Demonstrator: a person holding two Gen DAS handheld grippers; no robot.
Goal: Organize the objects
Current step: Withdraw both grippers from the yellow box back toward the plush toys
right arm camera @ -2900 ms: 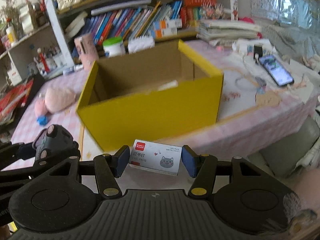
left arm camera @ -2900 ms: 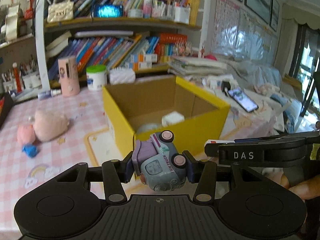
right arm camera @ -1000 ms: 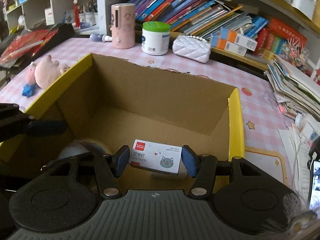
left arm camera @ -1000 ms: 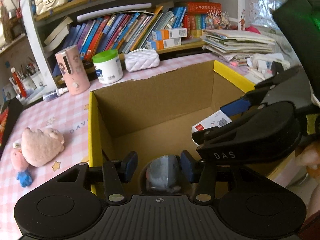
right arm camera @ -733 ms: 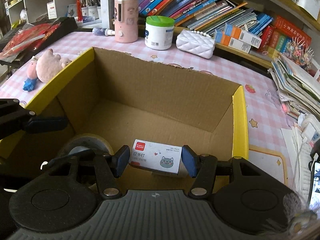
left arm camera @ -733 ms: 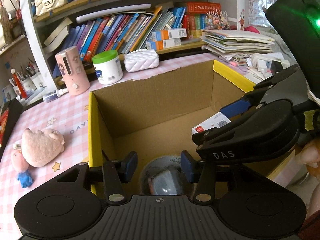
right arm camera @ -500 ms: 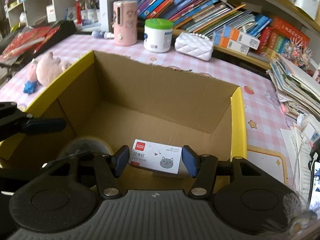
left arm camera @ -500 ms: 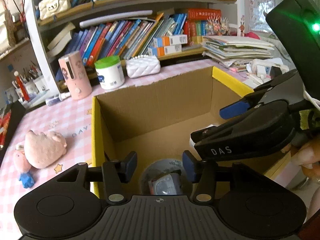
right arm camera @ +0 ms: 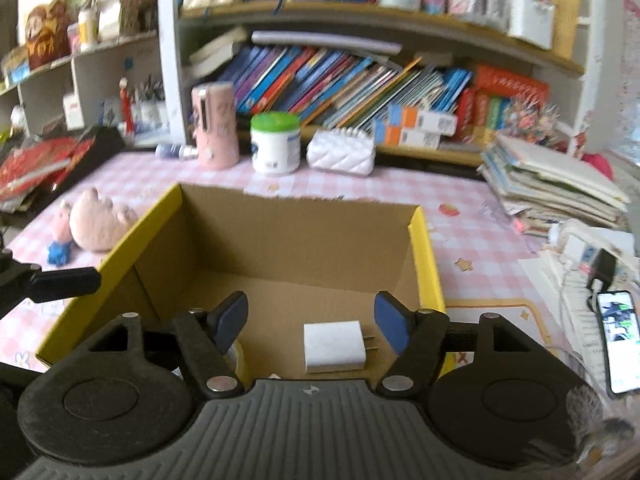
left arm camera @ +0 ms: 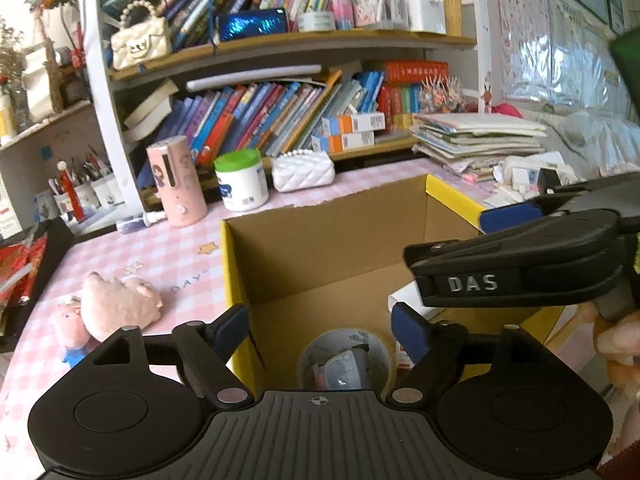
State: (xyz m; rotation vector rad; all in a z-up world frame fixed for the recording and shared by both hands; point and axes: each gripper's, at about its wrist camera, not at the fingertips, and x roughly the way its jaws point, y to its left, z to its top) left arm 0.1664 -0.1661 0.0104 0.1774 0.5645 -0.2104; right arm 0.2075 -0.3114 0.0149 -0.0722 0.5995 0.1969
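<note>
Both grippers hang over the yellow cardboard box (left arm camera: pixel 328 248) with nothing between their fingers. Left gripper (left arm camera: pixel 320 326) has its jaws spread wide, having just been opening, and straight below its gap the toy truck (left arm camera: pixel 344 370) lies inside a roll of tape (left arm camera: pixel 320 350) on the box floor, clear of both pads. Right gripper (right arm camera: pixel 311 318) has also just been opening; its jaws stand apart and empty, and beneath and slightly ahead of them a white plug adapter (right arm camera: pixel 334 346) rests on the cardboard. In the left wrist view a white, red-edged corner (left arm camera: pixel 404 354) shows just to the right of the left gripper's right finger, under the right gripper's body; this is probably the small staple box, though too little of it is visible to be sure.

Judging from how things lie, this pair of drops is done: both items are inside and released. What seems left is on the table (right arm camera: pixel 480 236). Well to the left of both grippers, outside the box wall, the pink plush pig (right arm camera: pixel 102 222) and a smaller pink and blue toy (right arm camera: pixel 60 246) beside it lie loose on the checked cloth. Beyond the far wall of the box stand a pink cylinder (right arm camera: pixel 214 126), a green-lidded jar (right arm camera: pixel 275 142) and a white quilted purse (right arm camera: pixel 341 152); whether these are meant to go in cannot be told.
</note>
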